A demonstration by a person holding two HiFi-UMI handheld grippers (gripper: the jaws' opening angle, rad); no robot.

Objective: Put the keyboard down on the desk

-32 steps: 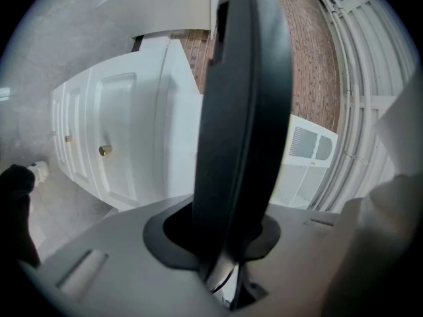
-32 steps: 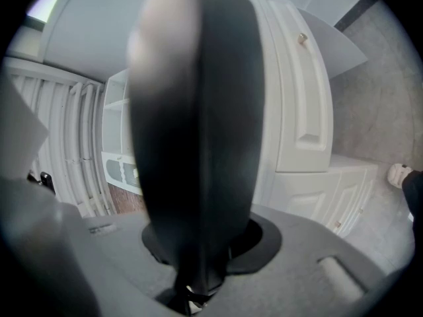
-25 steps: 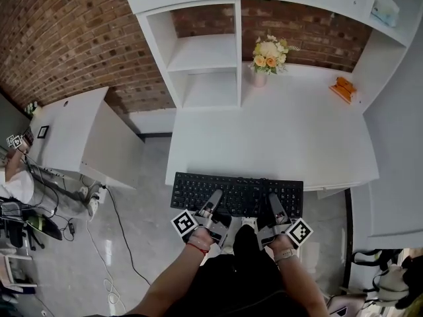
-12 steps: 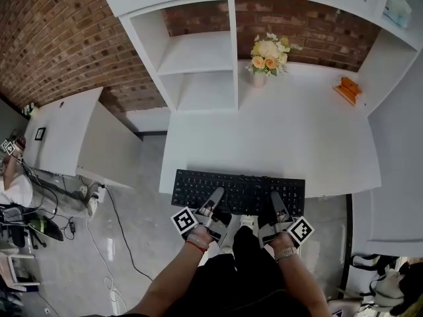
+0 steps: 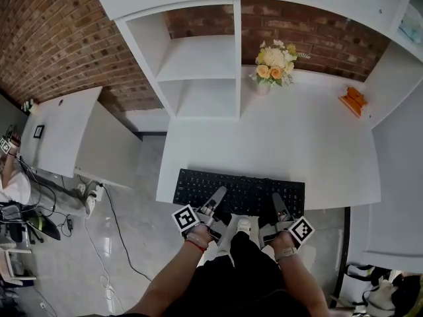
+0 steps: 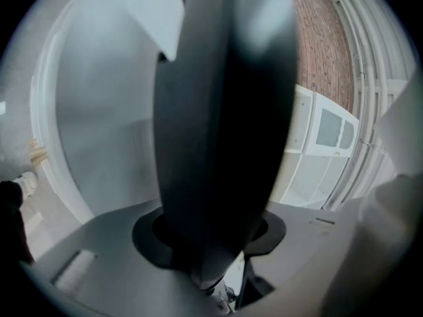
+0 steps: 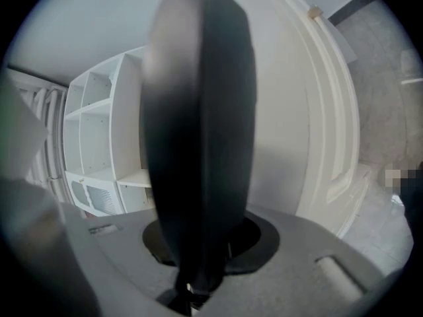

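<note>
Keyboard (image 5: 239,191) placement looks all but finished: the black board lies level along the near edge of the white table (image 5: 284,137), at the lower middle of the head view, its long side parallel to that edge. Its near rim sits at the table's lip or a little over it, and from above I cannot tell whether the whole underside rests on the top. The left tool (image 5: 215,198) reaches onto the board's near rim left of centre; its jaws are opening, and its own view shows the dark slab edge-on between them with light on both sides, so I judge that side let go. The right tool (image 5: 277,202) sits on the near rim right of centre, its jaws drawn close on the slab, which fills the middle of its view, so that end reads as held. What is left, as I judge it, is for the right side to release, for both tools to draw back toward the bottom of the frame, and perhaps for the board to be nudged further in, since a wide bare stretch of table lies between it and the vase of flowers (image 5: 272,66) at the upper middle
</note>
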